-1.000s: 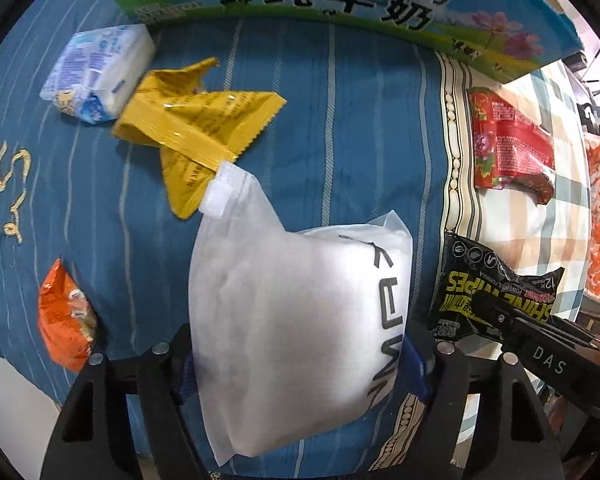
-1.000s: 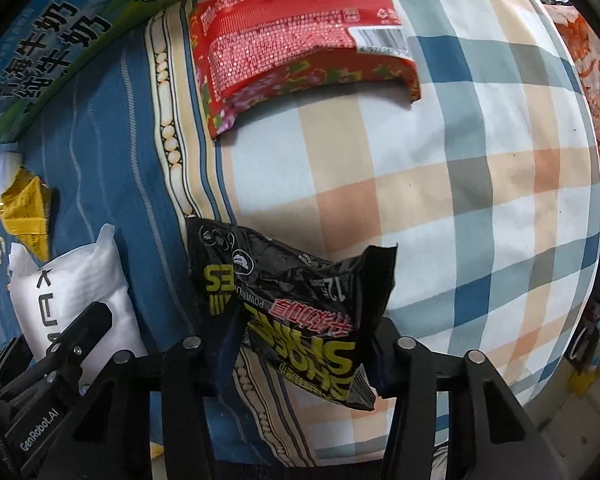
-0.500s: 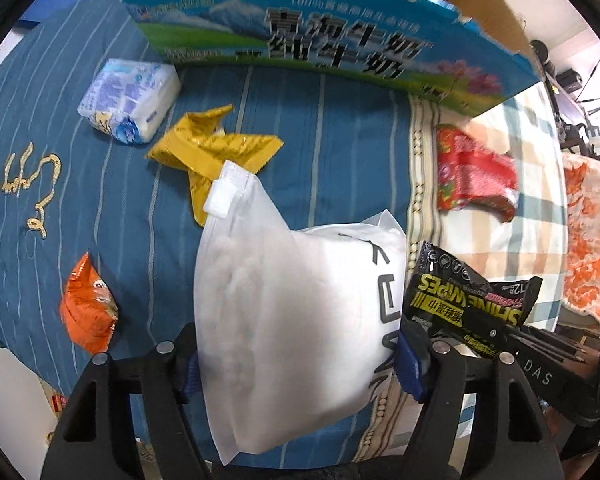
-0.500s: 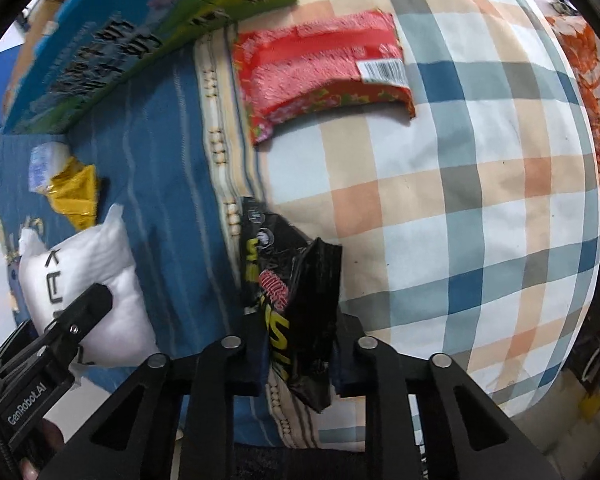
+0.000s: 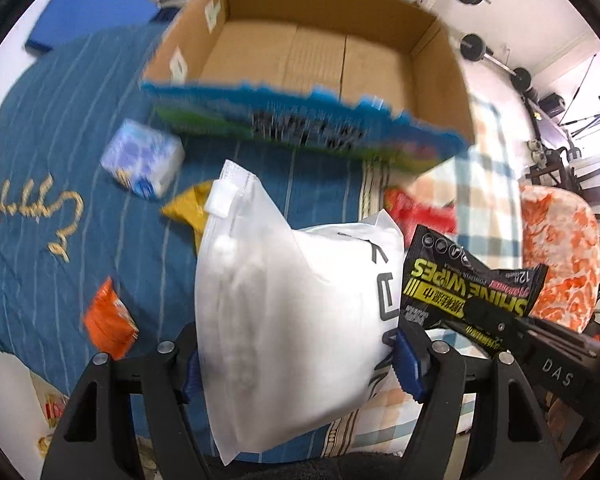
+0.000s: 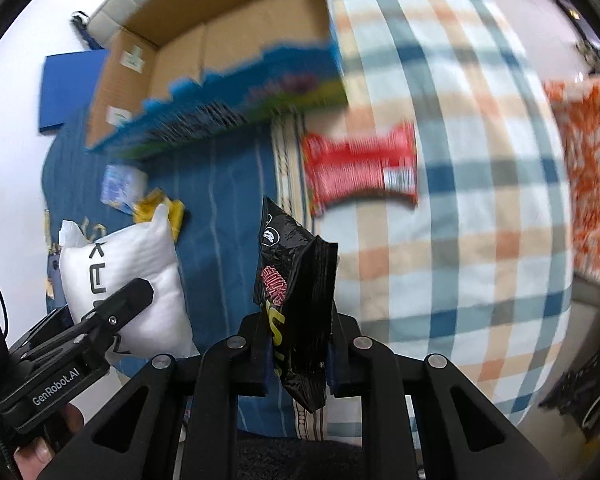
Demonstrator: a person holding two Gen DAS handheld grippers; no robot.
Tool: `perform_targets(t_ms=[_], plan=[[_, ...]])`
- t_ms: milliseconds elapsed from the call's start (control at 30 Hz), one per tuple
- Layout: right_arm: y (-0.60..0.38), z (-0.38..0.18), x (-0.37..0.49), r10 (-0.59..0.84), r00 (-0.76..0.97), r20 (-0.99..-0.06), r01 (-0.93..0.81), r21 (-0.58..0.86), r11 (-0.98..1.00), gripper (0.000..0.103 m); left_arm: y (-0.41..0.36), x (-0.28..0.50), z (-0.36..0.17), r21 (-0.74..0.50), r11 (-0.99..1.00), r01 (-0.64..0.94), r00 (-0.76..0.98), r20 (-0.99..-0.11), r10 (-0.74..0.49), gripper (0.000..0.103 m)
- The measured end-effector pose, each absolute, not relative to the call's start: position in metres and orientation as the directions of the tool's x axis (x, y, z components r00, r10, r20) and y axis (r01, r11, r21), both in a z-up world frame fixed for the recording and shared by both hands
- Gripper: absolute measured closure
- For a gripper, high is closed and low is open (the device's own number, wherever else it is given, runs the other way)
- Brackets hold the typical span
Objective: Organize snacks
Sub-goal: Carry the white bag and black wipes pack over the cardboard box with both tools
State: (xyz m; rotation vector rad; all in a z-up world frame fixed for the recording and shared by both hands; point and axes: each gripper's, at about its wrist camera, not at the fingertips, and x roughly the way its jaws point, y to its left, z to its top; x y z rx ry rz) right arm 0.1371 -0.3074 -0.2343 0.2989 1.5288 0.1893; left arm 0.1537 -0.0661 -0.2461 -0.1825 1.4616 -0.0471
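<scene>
My left gripper (image 5: pixel 296 356) is shut on a puffy white pouch (image 5: pixel 288 304), lifted off the blue bedspread. The right gripper (image 6: pixel 298 354) is shut on a black wipes packet (image 6: pixel 300 280) with yellow lettering, also raised; this packet (image 5: pixel 468 284) shows at the right of the left wrist view. An open cardboard box (image 5: pixel 312 52) with a blue and green printed front stands beyond both, its inside bare. A red snack pack (image 6: pixel 360 168) lies on the plaid sheet. A blue-white pack (image 5: pixel 144 160), a yellow wrapper (image 5: pixel 188 208) and an orange packet (image 5: pixel 108 320) lie on the blue cover.
An orange-patterned pillow (image 5: pixel 560 256) sits at the right edge of the bed. A blue pad (image 5: pixel 88 12) lies on the floor behind the box. Exercise gear and stands (image 5: pixel 572 152) crowd the far right.
Both grippers have risen and tilted up with their packs, so the box's open inside now shows. The right gripper's jaws have closed tighter, folding the black packet upright.
</scene>
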Motion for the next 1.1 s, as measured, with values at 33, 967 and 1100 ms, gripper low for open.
perform_targets(t_ms=[33, 967, 1100], plan=[[-0.295, -0.231, 0.147, 0.299, 0.054, -0.953, 0.052, 0.302, 0.952, 0.083, -0.065, 0.158, -0.237, -0.152, 0.986, -0.074, 0.127, -0.982, -0.142, 0.032], [-0.209, -0.232, 0.418, 0.243, 0.128, -0.962, -0.060, 0.237, 0.970, 0.083, -0.018, 0.428, -0.240, -0.176, 0.982, 0.066, 0.143, -0.972, -0.184, 0.032], [-0.202, -0.279, 0.461, 0.251, 0.075, -0.965, -0.089, 0.244, 0.966, 0.083, -0.020, 0.465, -0.278, -0.194, 0.979, 0.064, 0.090, -0.976, -0.199, 0.032]])
